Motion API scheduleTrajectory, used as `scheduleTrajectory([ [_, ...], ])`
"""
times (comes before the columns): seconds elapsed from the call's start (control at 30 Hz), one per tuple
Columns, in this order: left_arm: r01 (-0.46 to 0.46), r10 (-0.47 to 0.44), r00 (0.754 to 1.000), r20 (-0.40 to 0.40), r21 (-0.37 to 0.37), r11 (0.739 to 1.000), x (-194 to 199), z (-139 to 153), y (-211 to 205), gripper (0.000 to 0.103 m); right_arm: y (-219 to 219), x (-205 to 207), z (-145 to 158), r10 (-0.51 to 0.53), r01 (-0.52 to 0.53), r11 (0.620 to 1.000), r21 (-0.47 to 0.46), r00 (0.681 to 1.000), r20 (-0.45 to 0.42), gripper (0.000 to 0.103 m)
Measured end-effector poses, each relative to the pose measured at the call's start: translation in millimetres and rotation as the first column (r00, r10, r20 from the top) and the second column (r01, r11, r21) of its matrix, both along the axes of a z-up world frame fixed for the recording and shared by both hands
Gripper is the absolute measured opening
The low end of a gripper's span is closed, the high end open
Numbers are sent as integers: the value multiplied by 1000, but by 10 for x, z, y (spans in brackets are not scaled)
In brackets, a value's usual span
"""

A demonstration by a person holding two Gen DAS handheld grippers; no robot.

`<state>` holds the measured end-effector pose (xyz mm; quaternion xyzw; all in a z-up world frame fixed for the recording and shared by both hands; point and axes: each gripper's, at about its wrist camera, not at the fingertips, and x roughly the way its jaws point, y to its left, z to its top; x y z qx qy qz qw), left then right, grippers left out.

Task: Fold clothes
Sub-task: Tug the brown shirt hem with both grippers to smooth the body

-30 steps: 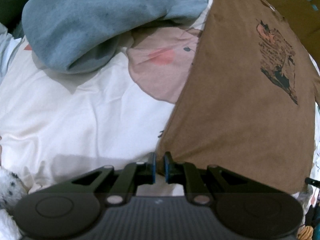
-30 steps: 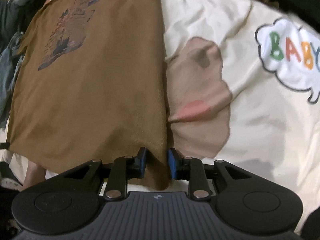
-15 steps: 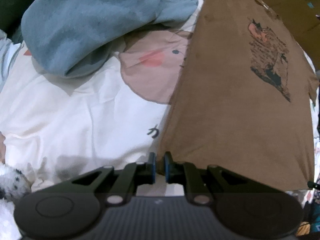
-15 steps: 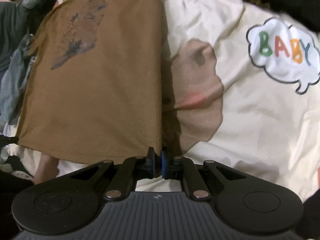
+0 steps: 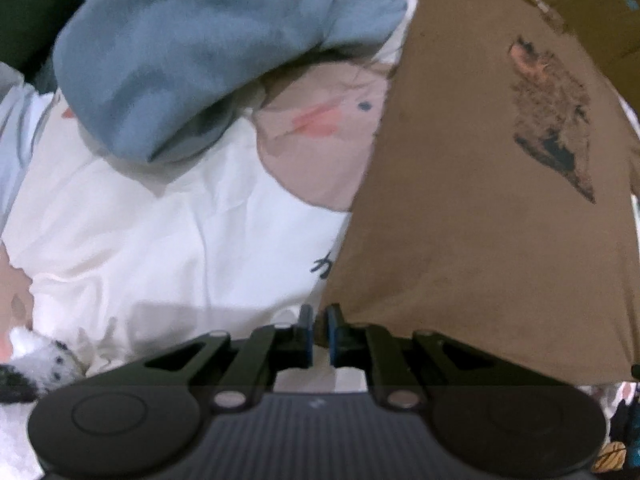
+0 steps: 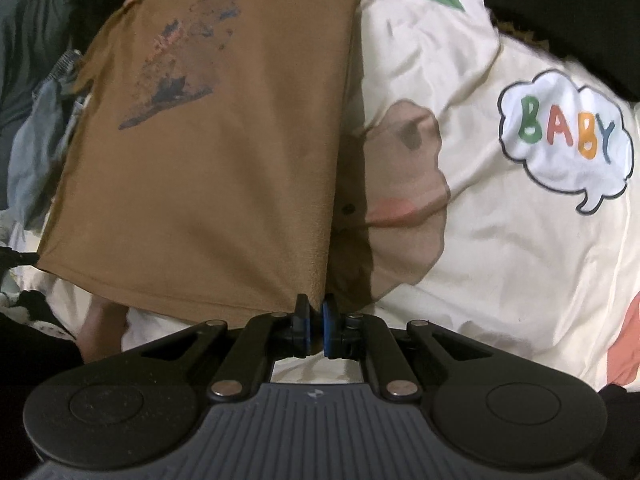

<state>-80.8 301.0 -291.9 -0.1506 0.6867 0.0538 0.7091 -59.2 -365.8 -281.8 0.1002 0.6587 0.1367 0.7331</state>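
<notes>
Fingers of both the left gripper (image 5: pixel 319 334) and right gripper (image 6: pixel 315 330) pinch the brown T-shirt (image 5: pixel 480 220) hem corners; keep it taut, level.

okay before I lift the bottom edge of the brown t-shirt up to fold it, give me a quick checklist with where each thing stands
1. Left gripper pinching the hem corner of the brown t-shirt: ok.
2. Right gripper pinching the other hem corner: ok.
3. Shirt body flat, print facing up: ok.
4. Blue garment clear of the shirt: cannot tell, they meet near the top.
5. Sleeves laid flat: cannot tell.
</notes>
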Motion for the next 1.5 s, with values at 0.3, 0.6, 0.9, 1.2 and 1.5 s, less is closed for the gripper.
scheduleTrajectory([
  [0.3,5,-3,999,-36,57,998,36,-128,73,2,-116,-66,-515,-101,99,995,-23,993,-69,7],
  [0.6,0,-4,996,88,44,999,282,155,121,4,-207,-98,-225,-100,100,994,-34,995,18,8],
  [0.9,56,-53,988,144,-13,998,546,54,-153,7,-31,147,-185,-117,124,991,-50,987,114,8],
  [1.2,79,-69,970,233,-32,996,891,-24,-494,18,288,357,-307,-108,121,991,-61,976,188,8],
  [1.5,138,-123,963,241,-43,990,1049,-318,-977,24,540,419,-436,-34,55,994,-93,976,214,8],
])
